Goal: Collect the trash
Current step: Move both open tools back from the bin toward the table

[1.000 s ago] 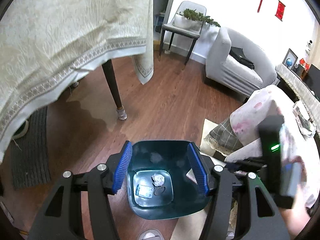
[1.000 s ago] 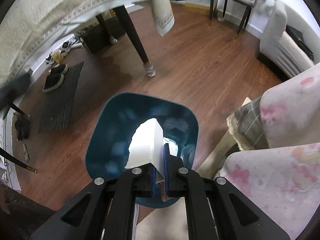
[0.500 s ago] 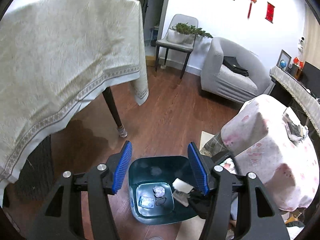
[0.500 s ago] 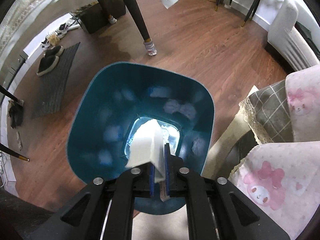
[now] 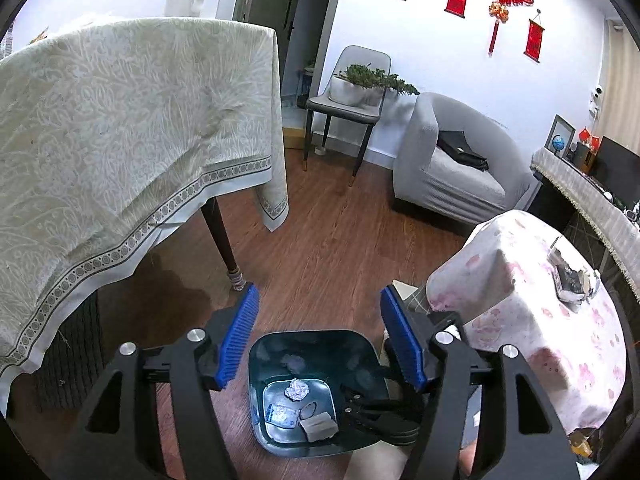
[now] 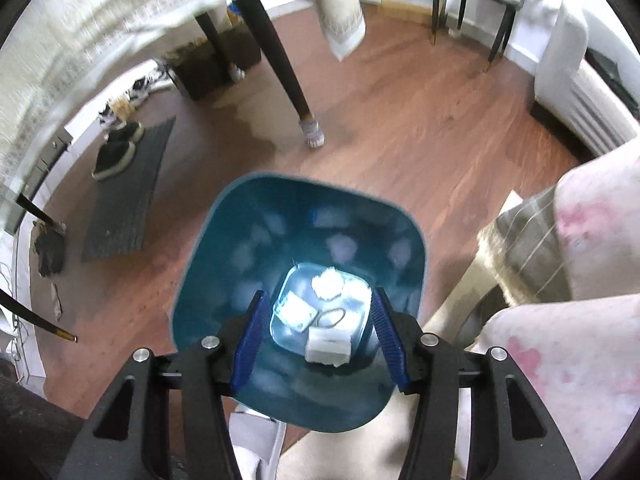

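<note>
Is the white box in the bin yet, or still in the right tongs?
In the bin. The white box lies on the bin floor; the right tongs have just been opening, nothing between them.

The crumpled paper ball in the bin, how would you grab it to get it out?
Grip the crumpled paper ball across its middle, coming straight down from above. It lies on the floor of the deep bin, whose tall walls block any sideways reach. It is round and squashy, so any pair of sides should do, with open space around it for the fingers.
</note>
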`<state>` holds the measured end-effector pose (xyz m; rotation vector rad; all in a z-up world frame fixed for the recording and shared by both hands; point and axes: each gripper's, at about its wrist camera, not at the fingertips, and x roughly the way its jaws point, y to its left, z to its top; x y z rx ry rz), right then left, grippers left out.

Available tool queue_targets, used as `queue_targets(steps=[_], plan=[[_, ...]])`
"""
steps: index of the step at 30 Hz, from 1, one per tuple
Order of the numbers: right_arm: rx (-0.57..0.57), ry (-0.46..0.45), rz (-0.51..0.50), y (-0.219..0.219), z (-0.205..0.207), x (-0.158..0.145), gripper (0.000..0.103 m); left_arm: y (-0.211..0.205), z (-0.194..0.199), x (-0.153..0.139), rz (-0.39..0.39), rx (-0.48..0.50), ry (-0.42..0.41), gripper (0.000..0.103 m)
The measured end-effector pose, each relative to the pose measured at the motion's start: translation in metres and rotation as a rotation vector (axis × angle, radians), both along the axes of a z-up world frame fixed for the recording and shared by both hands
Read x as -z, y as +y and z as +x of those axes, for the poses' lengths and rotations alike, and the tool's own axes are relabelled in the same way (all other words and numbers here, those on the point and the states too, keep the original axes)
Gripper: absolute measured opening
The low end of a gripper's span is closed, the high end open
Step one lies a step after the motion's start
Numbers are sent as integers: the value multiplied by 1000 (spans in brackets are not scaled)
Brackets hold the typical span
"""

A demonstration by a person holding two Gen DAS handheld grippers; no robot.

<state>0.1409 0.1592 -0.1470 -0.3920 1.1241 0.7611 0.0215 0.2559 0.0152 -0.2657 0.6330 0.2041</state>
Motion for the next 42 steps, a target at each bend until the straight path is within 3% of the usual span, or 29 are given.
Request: queue_targets(steps=[11, 19, 27, 42], plan=[[25, -188, 120, -38, -5, -97, 56, -16, 0, -27, 4, 30, -58, 73], [88, -320, 178, -96, -4, -159, 61, -40, 13, -39, -4, 65, -90, 75], [187, -393, 189, -167, 7, -190, 62, -83, 31, -49, -5, 152, -125, 79], [366, -432, 189, -288, 29, -203, 65, -166, 73, -37, -35, 318, -104, 89]])
